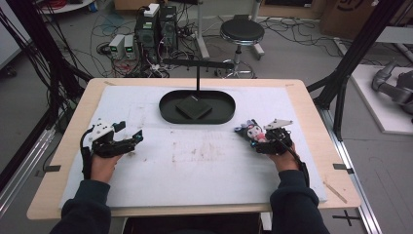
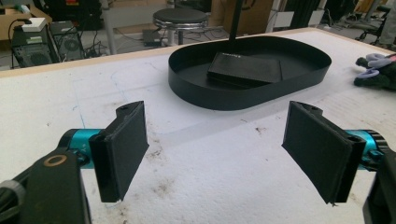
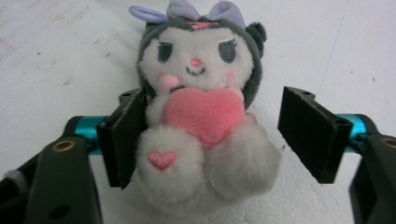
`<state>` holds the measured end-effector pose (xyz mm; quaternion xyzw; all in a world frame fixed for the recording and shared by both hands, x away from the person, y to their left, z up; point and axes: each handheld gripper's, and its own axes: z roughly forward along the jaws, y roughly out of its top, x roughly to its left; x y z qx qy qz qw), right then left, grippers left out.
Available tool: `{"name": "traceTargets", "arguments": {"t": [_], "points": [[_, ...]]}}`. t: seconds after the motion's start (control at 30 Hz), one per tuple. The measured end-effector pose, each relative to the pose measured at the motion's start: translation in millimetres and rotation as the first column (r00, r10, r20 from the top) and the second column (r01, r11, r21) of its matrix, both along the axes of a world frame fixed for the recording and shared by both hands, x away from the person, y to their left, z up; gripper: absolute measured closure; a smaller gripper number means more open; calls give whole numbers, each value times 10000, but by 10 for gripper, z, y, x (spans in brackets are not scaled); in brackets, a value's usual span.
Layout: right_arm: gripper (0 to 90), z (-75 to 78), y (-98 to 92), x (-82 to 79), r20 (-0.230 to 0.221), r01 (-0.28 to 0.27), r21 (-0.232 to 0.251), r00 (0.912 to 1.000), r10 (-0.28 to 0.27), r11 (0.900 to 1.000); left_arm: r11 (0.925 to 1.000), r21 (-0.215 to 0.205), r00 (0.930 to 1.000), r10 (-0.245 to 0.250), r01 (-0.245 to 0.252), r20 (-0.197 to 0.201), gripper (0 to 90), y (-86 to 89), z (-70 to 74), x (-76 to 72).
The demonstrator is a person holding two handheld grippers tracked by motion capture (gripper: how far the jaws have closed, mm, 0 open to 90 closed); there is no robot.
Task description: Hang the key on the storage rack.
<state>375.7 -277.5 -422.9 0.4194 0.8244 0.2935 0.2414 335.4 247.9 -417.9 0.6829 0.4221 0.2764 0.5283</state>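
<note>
My right gripper point(image 3: 210, 140) straddles the plush toy point(image 3: 203, 107), jaws wide, right pad clear, nothing gripped, lined up for closing on its soft body.

In the left gripper view the plush toy point(image 2: 376, 71) is cut off by the right edge (a bow and dark fur show). In the high view the right gripper point(image 1: 263, 138) hides its lower half.
</note>
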Motion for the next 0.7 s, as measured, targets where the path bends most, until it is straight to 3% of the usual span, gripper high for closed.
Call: {"name": "traceTargets", "arguments": {"t": [0.1, 0.17, 0.2, 0.23, 0.33, 0.4, 0.43, 0.7], "points": [[253, -58, 10, 23, -329, 41, 77, 9995, -38, 10000, 10000, -10, 10000, -4, 4, -4, 216, -1, -1, 0], [434, -83, 20, 29, -631, -26, 232, 9980, 40, 9997, 10000, -6, 10000, -8, 8, -14, 216, -1, -1, 1], [439, -84, 26, 27, -592, -76, 307, 9982, 95, 9995, 10000, -12, 10000, -6, 6, -11, 217, -1, -1, 1], [461, -69, 55, 10, -420, -110, 74, 9991, 113, 9999, 10000, -27, 10000, -16, 16, -9, 216, 0, -1, 1], [472, -58, 60, 3, -373, -165, 87, 9992, 168, 9998, 10000, -61, 10000, -3, 2, -25, 217, 4, 0, 0], [476, -27, 55, -6, -229, -210, 392, 9995, 219, 9990, 10000, -48, 10000, 23, -23, 0, 216, 8, 2, -1], [478, 38, 44, -17, 90, -267, 928, 9996, 260, 9953, 10000, -56, 10000, 23, -23, 1, 216, 10, 3, -2], [479, 232, 63, 5, 829, -250, 1749, 9965, 105, 9843, 10000, -85, 10000, 37, -38, -23, 216, 13, 1, 0]]}}
